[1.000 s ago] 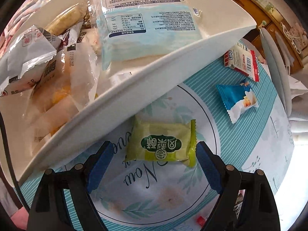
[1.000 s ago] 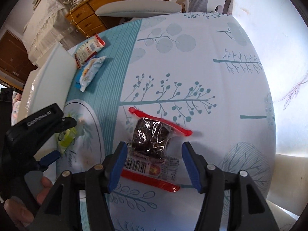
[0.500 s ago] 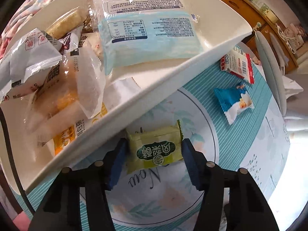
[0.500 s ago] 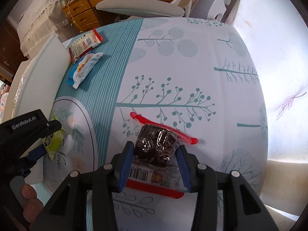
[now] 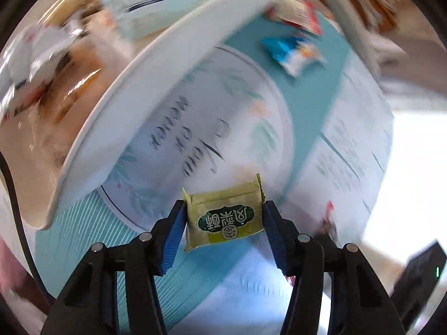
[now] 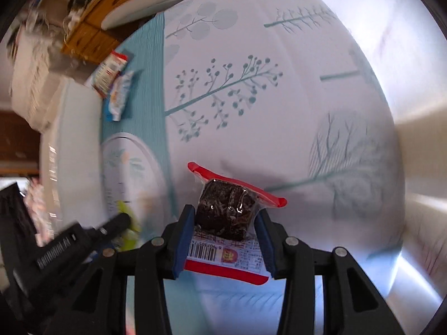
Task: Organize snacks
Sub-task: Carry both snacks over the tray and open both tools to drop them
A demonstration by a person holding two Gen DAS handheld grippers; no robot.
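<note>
Green snack (image 5: 225,217) btwn left fingers (image 5: 174,240); dark snack (image 6: 226,215) btwn right fingers (image 6: 183,244).

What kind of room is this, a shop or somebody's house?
Most likely a home, perhaps a dining area: a table under a leaf-printed tablecloth, a wooden drawer cabinet behind it, and a white tray of wrapped snacks.

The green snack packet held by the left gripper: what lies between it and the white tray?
Only bare patterned tablecloth separates the green snack packet from the white tray, as the left wrist view shows.
</note>
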